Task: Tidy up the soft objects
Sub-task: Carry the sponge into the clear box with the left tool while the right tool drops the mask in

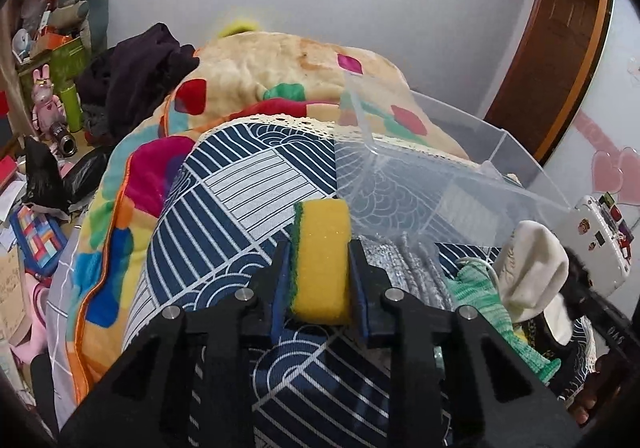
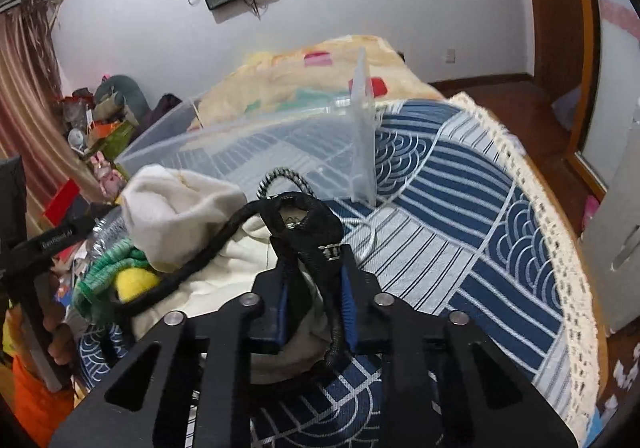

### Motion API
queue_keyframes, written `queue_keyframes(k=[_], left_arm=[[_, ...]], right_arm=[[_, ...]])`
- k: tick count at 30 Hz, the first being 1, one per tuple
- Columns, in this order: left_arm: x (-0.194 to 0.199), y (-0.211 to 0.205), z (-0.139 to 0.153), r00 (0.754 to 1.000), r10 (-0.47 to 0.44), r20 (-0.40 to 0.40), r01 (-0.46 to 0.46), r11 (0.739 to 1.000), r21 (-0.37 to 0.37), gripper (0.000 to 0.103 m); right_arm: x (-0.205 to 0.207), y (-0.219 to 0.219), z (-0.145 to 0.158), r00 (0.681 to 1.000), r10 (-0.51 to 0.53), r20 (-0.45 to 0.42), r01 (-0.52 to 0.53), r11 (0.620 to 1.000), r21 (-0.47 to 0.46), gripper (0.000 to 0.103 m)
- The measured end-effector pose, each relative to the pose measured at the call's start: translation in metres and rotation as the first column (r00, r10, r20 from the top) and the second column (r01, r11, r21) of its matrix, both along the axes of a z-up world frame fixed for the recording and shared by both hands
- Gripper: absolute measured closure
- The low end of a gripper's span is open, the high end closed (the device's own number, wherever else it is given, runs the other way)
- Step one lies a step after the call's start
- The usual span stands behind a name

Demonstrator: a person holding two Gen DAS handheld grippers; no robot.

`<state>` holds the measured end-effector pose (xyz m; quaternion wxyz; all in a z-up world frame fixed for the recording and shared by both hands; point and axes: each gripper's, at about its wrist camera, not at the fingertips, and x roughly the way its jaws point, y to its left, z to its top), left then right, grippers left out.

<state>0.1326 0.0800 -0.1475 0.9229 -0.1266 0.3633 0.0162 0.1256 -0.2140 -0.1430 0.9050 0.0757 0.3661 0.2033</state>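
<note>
A bed is seen, covered by a navy and white patterned cloth [image 1: 240,183] edged with a cream lace trim [image 2: 560,232]. In the right wrist view, the lace edge is shown curving along the right side, with the wooden floor [image 2: 492,87] beyond it. A wide bare stretch of the patterned cloth lies between that edge and the objects.

A clear plastic bin [image 1: 460,175] is set on the cloth, its open top facing up; nothing can be made out inside it. A multicoloured fleece blanket [image 1: 280,63] is heaped behind it.

The left gripper [image 1: 322,248] is held low over the cloth, pointing toward the near wall of the bin. A yellow sponge with a green scouring side [image 1: 322,260] is clamped between its blue pads, just beside that wall.

The right gripper [image 2: 312,280] is held over a pile of soft things near the bin. A black strap [image 2: 304,224] is pinched between its jaws, and a black cord trails from it to the left. A cream cloth [image 2: 176,203] and a green knitted item [image 2: 108,268] are heaped in the pile, touching each other, with a yellow item [image 2: 134,282] tucked within the green knit.
</note>
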Motion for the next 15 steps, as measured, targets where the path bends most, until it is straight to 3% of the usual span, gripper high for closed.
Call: queue_keyframes(k=[9,15], left_arm=[[-0.024,0.007,0.01,0.999,0.037,0.035,-0.039,0.999,0.031,0.076],[-0.041,0.008,0.026,0.997,0.027,0.075,-0.029,0.999,0.02,0.076]], right_arm=[[-0.013,0.01,0.028,0.986,-0.005,0.165,0.019,0.997,-0.081,0.087],[-0.005,0.011,0.024,0.985,0.011,0.17,0.01,0.993,-0.121,0.083]])
